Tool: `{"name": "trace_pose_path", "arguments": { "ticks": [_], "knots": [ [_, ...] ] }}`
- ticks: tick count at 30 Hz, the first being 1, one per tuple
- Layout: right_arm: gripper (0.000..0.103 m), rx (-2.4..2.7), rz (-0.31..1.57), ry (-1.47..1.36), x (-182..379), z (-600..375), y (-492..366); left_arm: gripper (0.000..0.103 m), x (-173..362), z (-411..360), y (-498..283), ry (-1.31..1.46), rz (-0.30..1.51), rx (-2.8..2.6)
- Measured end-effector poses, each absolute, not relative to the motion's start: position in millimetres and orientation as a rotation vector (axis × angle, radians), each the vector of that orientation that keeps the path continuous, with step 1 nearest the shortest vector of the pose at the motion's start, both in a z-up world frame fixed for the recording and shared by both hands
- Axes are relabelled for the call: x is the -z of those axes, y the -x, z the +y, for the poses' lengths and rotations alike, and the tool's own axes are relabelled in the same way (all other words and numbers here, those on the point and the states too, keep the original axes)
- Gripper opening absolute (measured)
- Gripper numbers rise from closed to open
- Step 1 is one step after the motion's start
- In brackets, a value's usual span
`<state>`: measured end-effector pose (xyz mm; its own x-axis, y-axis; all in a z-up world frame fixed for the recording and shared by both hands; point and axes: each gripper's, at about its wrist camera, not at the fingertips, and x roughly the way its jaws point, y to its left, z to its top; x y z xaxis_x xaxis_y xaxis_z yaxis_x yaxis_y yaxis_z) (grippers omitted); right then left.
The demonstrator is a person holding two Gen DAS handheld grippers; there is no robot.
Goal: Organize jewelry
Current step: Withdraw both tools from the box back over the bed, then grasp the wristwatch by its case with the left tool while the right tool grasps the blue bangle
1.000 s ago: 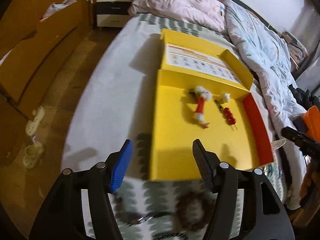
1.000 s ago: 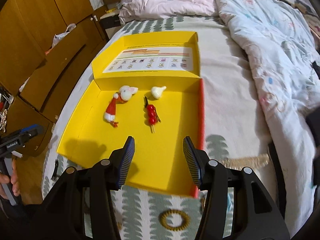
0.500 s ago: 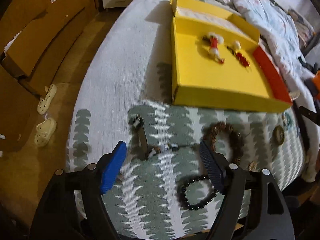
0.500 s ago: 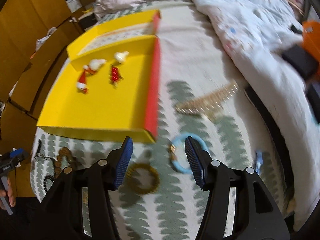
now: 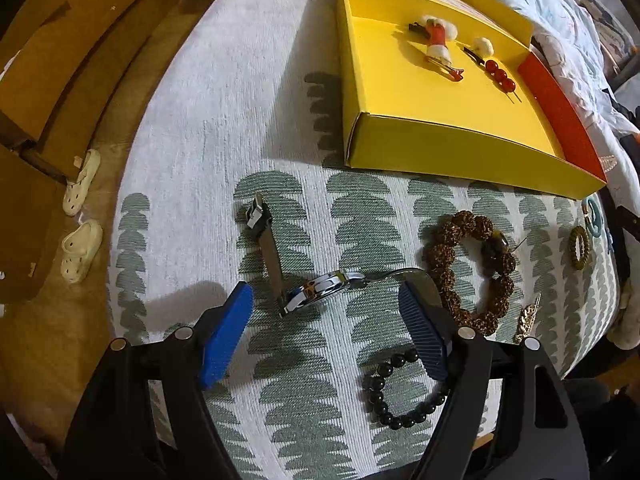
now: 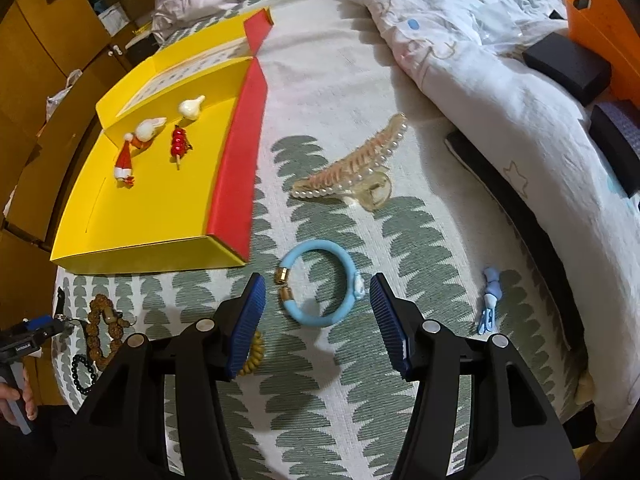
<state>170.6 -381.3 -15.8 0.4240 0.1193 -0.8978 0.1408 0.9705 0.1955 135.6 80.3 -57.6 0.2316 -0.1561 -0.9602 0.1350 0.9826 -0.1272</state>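
Observation:
My left gripper [image 5: 324,300] hangs open just above a silver watch [image 5: 320,292] with a dark strap, which lies between its fingers on the leaf-patterned bedspread. A brown bead bracelet [image 5: 468,272] and a black bead bracelet [image 5: 400,392] lie to its right. My right gripper [image 6: 317,292] is open over a light blue bangle [image 6: 320,245], its pads clear of it. The open yellow box [image 6: 160,208] holds a Santa hair clip [image 6: 124,160], a red bead stick [image 6: 178,144] and a white piece [image 6: 192,108].
A pearl hair claw [image 6: 352,168] lies beyond the bangle, a small blue clip [image 6: 490,300] to its right and a yellow coil hair tie [image 6: 254,356] behind the left finger. A crumpled quilt [image 6: 480,80] covers the bed's right side. Slippers [image 5: 80,248] sit on the floor left.
Both grippers have dropped and tipped down from over the yellow box to the loose jewelry at the bed's near end. The left jaws have widened; the right gripper slid right to the blue bangle.

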Motion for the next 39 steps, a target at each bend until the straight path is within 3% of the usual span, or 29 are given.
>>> {"name": "trace_pose_path", "arguments": {
  "ticks": [39],
  "knots": [
    [0.057,0.069,1.289,-0.206,63.9,-375.7,-191.7,0.08,93.8,63.4,-158.7,-0.023,1.38,0.26]
  ]
}}
